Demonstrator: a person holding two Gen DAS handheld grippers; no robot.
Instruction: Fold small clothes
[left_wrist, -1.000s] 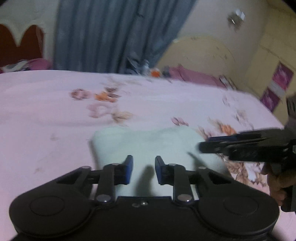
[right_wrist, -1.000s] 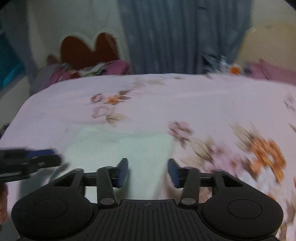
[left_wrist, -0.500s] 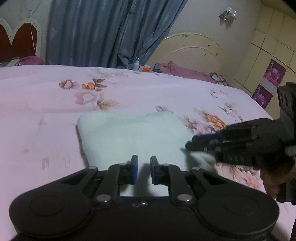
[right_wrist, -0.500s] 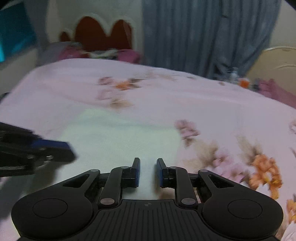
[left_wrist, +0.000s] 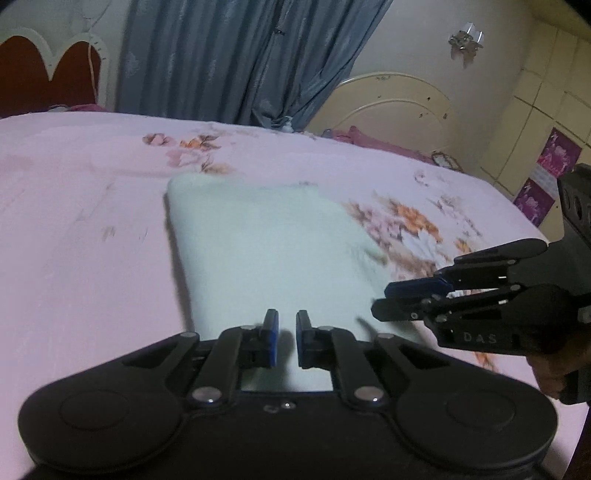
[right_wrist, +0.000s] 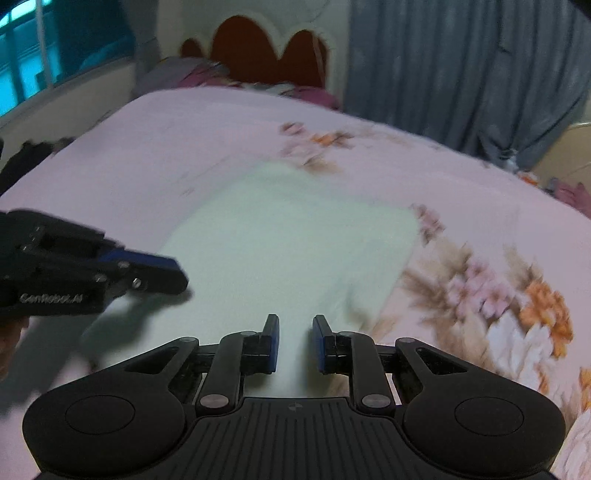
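Note:
A pale mint folded cloth (left_wrist: 266, 251) lies flat on the pink flowered bed sheet (left_wrist: 74, 258); the right wrist view shows the cloth (right_wrist: 295, 236) too. My left gripper (left_wrist: 286, 332) hovers over the cloth's near edge, its jaws shut to a thin slit with nothing pinched. From the right wrist it shows as the left gripper (right_wrist: 177, 277) casting a shadow on the cloth's left side. My right gripper (right_wrist: 295, 332) hangs over the near right part, jaws a narrow gap apart and empty. Its tips, the right gripper (left_wrist: 380, 301), sit by the cloth's right corner.
A blue curtain (left_wrist: 236, 59) and a cream headboard (left_wrist: 399, 103) stand beyond the bed's far side. A red and white headboard (right_wrist: 266, 55) with crumpled bedding (right_wrist: 207, 74) is at the far end. A hand (left_wrist: 554, 373) holds the right gripper.
Both pairs of jaws have narrowed, the left almost fully. Both grippers have slid across the bed, and the cloth now looks larger and nearer in both views.

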